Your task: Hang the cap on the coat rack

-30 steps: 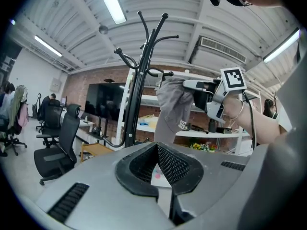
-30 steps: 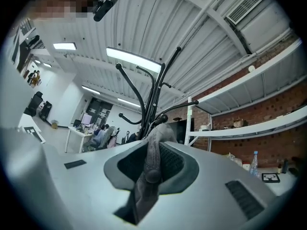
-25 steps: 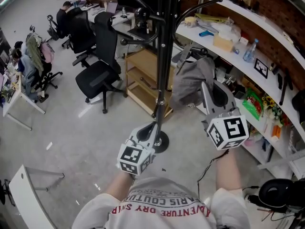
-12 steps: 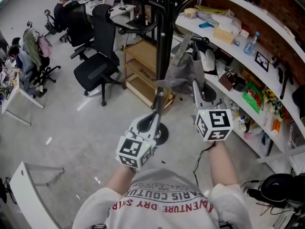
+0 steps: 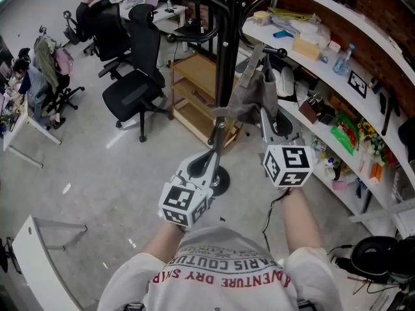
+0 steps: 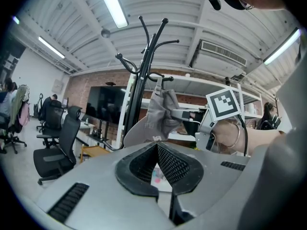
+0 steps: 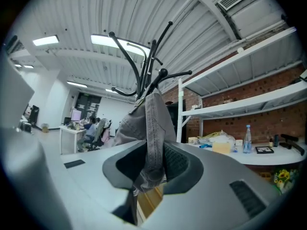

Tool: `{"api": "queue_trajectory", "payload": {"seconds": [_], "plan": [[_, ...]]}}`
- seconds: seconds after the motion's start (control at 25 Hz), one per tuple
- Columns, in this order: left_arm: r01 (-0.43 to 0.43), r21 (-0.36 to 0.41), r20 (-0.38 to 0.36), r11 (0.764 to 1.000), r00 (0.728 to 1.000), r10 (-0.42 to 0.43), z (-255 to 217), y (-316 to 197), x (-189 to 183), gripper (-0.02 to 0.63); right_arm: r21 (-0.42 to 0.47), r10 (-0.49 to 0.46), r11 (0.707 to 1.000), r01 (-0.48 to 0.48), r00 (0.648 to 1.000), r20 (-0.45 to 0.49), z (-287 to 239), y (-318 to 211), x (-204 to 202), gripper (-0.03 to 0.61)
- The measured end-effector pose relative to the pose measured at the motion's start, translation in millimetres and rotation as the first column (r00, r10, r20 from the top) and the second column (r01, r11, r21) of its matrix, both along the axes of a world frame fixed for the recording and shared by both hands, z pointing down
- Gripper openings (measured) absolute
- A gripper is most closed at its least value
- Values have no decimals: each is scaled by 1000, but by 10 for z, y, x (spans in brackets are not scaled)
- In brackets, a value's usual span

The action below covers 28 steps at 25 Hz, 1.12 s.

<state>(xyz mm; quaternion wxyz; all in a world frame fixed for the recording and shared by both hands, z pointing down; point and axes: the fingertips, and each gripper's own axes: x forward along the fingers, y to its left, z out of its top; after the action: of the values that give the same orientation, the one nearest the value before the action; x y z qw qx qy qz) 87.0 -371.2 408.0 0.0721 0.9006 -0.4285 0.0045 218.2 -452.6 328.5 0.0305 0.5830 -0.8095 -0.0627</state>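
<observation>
The black coat rack (image 5: 224,50) stands ahead of me, its pole rising from a round base (image 5: 219,188). A grey cap (image 5: 254,99) hangs up against the rack's right side with my right gripper (image 5: 262,116) shut on its fabric. In the right gripper view the cap (image 7: 147,123) runs from the jaws up to a knobbed hook (image 7: 163,73); whether it rests on the hook I cannot tell. My left gripper (image 5: 211,157) is lower, near the pole, shut and holding nothing. In the left gripper view the cap (image 6: 161,110) hangs beside the rack (image 6: 138,85).
A wooden shelf cart (image 5: 193,102) stands behind the pole. Black office chairs (image 5: 135,89) are to the left. A curved white shelf (image 5: 324,60) loaded with boxes and a bottle runs along the right. People sit at desks far left (image 5: 91,18).
My right gripper has carried the cap left and up, close against the rack. Over the last half second it has barely moved. The left gripper has stayed put.
</observation>
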Motion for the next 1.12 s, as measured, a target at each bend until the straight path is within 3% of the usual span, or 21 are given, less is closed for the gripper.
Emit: {"api": "queue_trajectory", "payload": {"seconds": [0.08, 0.2, 0.32, 0.52, 0.64, 0.72, 0.8, 0.96, 1.12], "plan": [[1, 4, -1, 1000, 1000, 0, -19, 6, -10, 5, -10, 32, 999, -32, 999, 25, -24, 0, 51, 79], [6, 8, -7, 1000, 1000, -6, -56, 4, -16, 5, -1, 89, 996, -89, 995, 43, -90, -1, 148, 179], [6, 15, -10, 1000, 1000, -6, -83, 36, -41, 5, 14, 128, 992, -129, 991, 36, -154, 108, 206, 181], [7, 41, -30, 999, 1000, -6, -186, 91, -63, 5, 87, 99, 991, -104, 993, 63, -217, 504, 109, 179], [-2, 59, -34, 998, 999, 4, -247, 126, -47, 5, 71, 76, 994, -81, 994, 74, -104, 665, -20, 155], [-6, 69, -31, 998, 999, 8, -266, 141, -26, 5, 46, 85, 995, -88, 993, 76, 6, 739, -50, 66], [-7, 71, -25, 997, 1000, 8, -255, 161, -7, 5, 1, 88, 996, -88, 993, 80, 159, 822, -86, 42], [-6, 59, -8, 998, 1000, 7, -167, 202, -2, 5, -75, 74, 995, -66, 991, 110, 485, 1027, -216, 26], [-13, 67, 17, 998, 1000, 12, -136, 242, 7, 5, -96, 64, 994, -52, 990, 125, 625, 1132, -255, 16]]}}
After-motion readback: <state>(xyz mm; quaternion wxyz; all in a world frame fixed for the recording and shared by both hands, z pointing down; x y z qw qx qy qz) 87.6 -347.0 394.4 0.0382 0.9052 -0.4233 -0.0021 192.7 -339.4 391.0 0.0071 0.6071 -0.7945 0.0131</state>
